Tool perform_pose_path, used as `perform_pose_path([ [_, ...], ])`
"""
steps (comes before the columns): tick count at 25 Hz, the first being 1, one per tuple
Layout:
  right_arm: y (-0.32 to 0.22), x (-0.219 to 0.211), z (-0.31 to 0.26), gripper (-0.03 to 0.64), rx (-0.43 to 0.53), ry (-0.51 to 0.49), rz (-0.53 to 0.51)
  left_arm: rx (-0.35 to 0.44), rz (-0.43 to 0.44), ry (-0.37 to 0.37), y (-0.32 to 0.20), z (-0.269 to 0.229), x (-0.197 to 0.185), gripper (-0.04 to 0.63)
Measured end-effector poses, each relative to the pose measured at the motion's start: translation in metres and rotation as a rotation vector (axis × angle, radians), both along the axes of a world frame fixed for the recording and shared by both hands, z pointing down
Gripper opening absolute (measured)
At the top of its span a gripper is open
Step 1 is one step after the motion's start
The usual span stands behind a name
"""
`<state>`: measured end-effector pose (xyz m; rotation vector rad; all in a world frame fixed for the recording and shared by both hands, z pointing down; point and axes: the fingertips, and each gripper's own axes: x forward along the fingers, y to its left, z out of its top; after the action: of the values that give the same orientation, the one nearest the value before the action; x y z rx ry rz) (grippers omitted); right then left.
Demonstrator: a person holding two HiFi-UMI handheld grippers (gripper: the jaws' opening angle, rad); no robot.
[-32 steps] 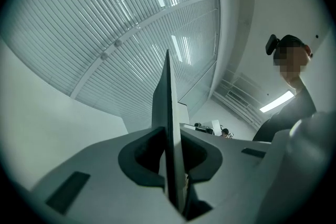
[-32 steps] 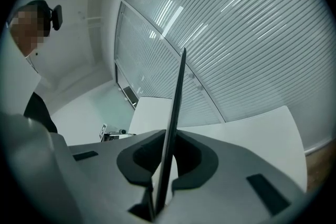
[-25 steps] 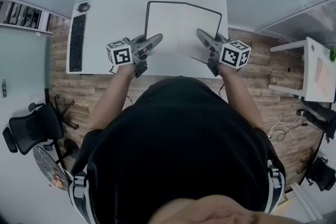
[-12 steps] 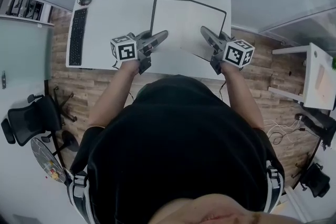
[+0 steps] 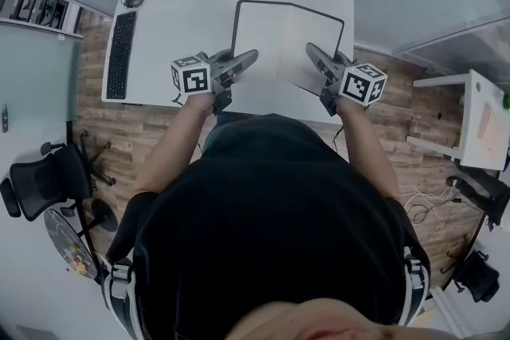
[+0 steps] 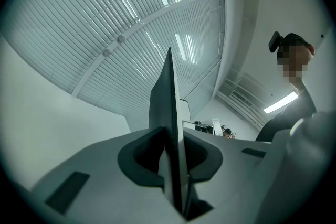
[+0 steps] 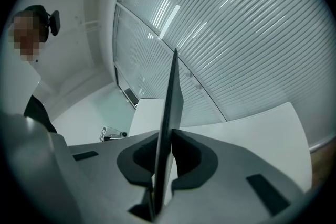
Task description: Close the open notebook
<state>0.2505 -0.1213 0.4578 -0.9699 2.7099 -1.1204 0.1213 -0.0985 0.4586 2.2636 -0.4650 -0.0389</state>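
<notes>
A white tabletop is standing over a wooden floor, and a person in a black top is leaning over its near edge. The notebook is sitting open on the right half of the tabletop, reaching from close to the far edge towards the near one. A black keyboard is running along the left edge. The left gripper is pinching the notebook's left side, the thin dark cover caught edge-on between its jaws. The right gripper is clamping the right side the same way. A small dark mouse is lying at the far left corner.
</notes>
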Motion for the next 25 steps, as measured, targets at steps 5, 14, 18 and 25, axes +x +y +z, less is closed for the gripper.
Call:
perform_pose_path([
  [5,0.0,0.002,-0.003,0.057,0.015,0.003,0.019,0.003,0.006,0.007,-0.002,-0.001,-0.002,0.063],
  [14,-0.014,-0.045,-0.002,0.057,0.009,0.023,0.052,-0.021,0.014,0.045,-0.018,0.003,-0.051,0.062],
  [18,-0.026,-0.061,0.008,0.057,-0.004,0.036,0.062,-0.023,0.013,0.04,-0.03,0.014,-0.068,0.061],
  [25,-0.056,-0.093,0.024,0.055,-0.037,0.049,0.064,-0.059,0.01,0.05,-0.062,0.03,-0.1,0.061],
])
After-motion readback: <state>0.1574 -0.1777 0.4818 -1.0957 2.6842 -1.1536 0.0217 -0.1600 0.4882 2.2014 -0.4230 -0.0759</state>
